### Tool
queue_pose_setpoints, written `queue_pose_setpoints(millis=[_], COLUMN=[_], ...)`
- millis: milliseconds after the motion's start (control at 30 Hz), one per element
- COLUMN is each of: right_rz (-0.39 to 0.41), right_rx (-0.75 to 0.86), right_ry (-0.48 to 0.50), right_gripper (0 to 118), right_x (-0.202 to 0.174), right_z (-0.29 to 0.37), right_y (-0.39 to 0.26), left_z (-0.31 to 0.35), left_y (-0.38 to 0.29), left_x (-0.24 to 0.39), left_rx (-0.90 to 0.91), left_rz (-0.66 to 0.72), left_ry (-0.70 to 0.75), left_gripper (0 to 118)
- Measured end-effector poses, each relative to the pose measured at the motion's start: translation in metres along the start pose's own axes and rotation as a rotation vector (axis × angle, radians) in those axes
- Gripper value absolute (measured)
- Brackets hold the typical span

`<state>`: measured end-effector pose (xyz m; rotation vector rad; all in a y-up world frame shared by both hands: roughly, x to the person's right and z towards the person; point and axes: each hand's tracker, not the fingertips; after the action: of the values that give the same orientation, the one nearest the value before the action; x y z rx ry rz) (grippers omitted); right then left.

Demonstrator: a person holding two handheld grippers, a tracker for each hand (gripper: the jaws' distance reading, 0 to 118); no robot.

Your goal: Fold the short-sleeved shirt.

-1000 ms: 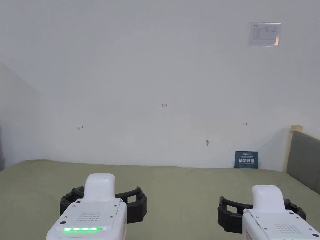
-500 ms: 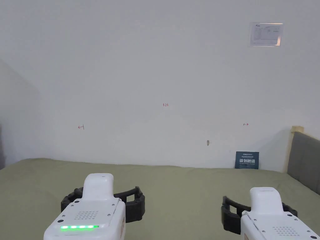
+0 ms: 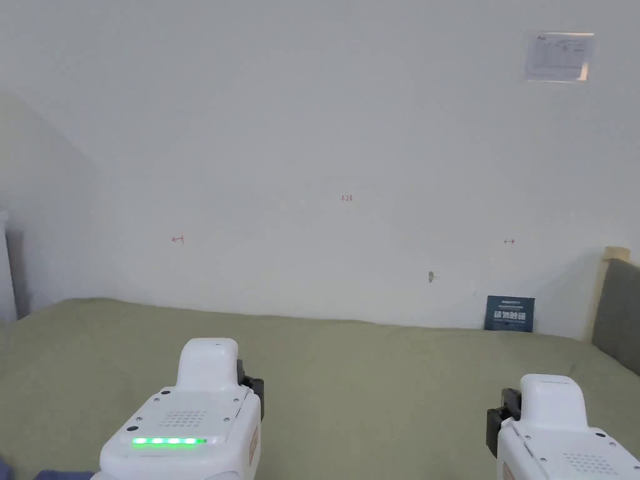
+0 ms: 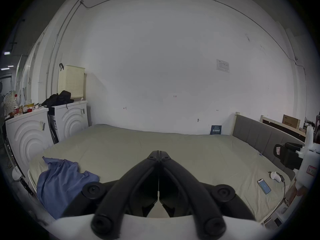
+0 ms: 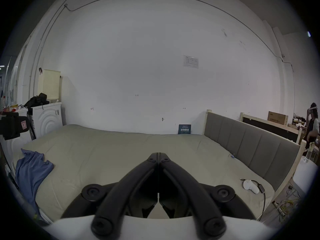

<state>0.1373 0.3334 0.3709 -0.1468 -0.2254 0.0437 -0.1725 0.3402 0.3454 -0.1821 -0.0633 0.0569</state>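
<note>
Both jaw pairs, spread earlier, now meet: left gripper (image 4: 158,152) and right gripper (image 5: 158,154) closed on nothing. Blue short-sleeved shirt (image 4: 62,179) lies crumpled at bed's (image 4: 181,150) left near corner, untouched. Folding not begun.

soft blue cloth shirt (image 4: 64,179) on matt olive bedsheet (image 4: 138,150)
</note>
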Motion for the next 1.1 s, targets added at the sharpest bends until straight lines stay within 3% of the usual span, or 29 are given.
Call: queue_pose_setpoints(millis=[67,167,400,600,767,1100], right_rz=[0.003,0.004,0.015,0.031,0.055,0.095], right_rx=[-0.01,-0.017,0.012,0.021,0.017,-0.044], right_ry=[0.017,0.129,0.452,0.702,0.775,0.743], right_gripper=[0,0,0,0,0,0], right_x=[-0.014,-0.06,-0.209,-0.313,-0.349,-0.356], right_z=[-0.007,-0.019,-0.014,0.019,0.03,-0.007], right_y=[0.003,0.006,0.013,0.014,0.007,-0.026], left_z=[0.002,0.017,0.093,0.162,0.182,0.113], left_y=[0.004,0.006,0.012,0.012,0.001,-0.032], left_x=[-0.017,-0.066,-0.206,-0.276,-0.303,-0.326], left_rx=[-0.013,-0.001,0.015,0.015,-0.03,-0.134], left_rz=[0.001,-0.009,0.034,0.052,0.051,0.104], left_ry=[0.02,0.138,0.502,0.731,0.798,0.715], left_gripper=[0,0,0,0,0,0])
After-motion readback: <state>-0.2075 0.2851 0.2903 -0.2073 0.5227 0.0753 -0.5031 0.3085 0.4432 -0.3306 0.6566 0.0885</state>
